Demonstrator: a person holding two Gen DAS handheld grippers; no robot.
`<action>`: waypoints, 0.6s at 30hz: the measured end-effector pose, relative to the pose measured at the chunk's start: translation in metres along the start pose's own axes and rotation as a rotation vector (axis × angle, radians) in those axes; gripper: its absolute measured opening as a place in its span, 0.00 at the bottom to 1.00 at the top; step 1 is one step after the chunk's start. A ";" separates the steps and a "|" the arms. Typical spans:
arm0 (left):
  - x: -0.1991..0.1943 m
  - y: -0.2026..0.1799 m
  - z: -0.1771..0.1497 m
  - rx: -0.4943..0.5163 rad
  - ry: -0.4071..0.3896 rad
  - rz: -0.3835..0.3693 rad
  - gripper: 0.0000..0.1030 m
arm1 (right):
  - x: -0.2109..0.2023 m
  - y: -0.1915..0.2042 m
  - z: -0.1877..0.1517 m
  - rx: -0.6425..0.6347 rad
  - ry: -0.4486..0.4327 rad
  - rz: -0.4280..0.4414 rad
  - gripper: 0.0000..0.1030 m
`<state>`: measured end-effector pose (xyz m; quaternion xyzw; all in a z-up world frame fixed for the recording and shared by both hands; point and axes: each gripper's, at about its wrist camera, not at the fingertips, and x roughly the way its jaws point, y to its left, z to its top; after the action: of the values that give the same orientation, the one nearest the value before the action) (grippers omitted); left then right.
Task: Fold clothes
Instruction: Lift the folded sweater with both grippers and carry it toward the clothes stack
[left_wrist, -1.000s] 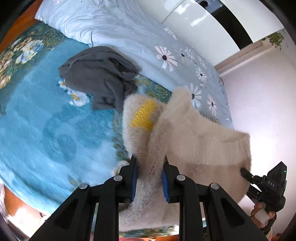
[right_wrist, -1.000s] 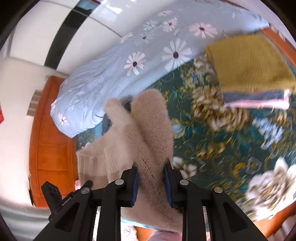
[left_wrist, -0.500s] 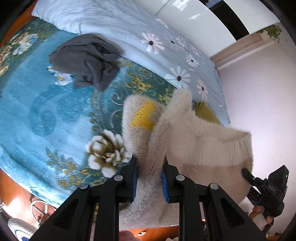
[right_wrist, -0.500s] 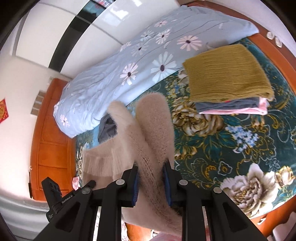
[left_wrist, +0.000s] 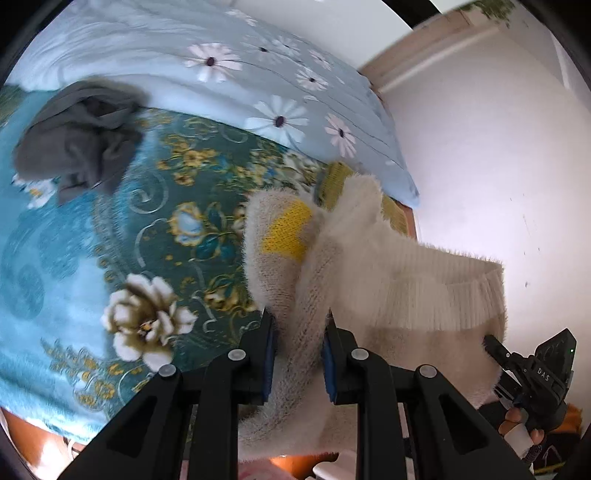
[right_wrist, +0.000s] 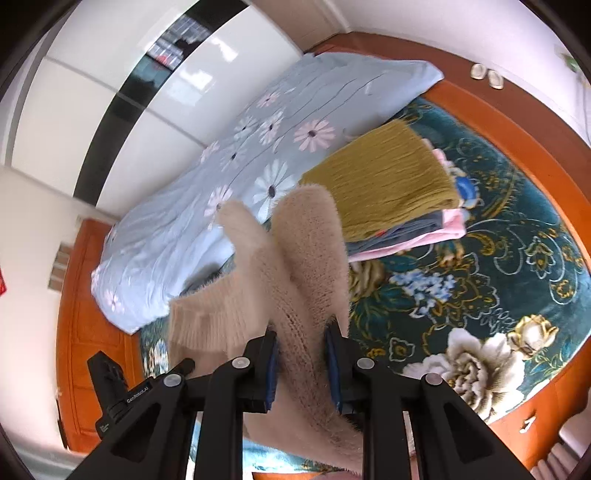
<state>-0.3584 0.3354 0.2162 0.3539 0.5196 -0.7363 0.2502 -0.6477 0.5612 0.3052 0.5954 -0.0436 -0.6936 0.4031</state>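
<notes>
A fluffy cream sweater (left_wrist: 373, 273) with a yellow patch hangs folded between both grippers above the bed. My left gripper (left_wrist: 298, 354) is shut on one end of it. My right gripper (right_wrist: 301, 365) is shut on the other end of the sweater (right_wrist: 295, 266). The right gripper's body also shows in the left wrist view (left_wrist: 532, 373), and the left gripper's body shows in the right wrist view (right_wrist: 114, 391). A crumpled grey garment (left_wrist: 81, 136) lies on the bed at the left.
A stack of folded clothes (right_wrist: 391, 184) topped by an olive knit lies on the teal floral bedspread (right_wrist: 480, 280). A light-blue daisy quilt (left_wrist: 229, 74) runs along the wall side. The wooden bed frame (right_wrist: 517, 125) edges the bed.
Both grippers have carried the sweater to the right along the bed, toward the folded stack. The grey garment has slid left in the left wrist view. Both grips are unchanged.
</notes>
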 end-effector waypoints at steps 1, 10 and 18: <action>0.005 -0.006 0.003 0.008 0.008 0.001 0.22 | -0.003 -0.005 0.003 0.011 -0.010 -0.002 0.23; 0.052 -0.076 0.045 0.041 0.020 0.054 0.21 | 0.001 -0.054 0.063 0.048 -0.010 0.031 0.23; 0.107 -0.127 0.088 -0.013 0.014 0.118 0.21 | 0.040 -0.094 0.164 0.012 0.075 0.063 0.22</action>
<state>-0.5415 0.2946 0.2259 0.3874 0.5040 -0.7146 0.2921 -0.8352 0.5309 0.2700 0.6215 -0.0514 -0.6576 0.4227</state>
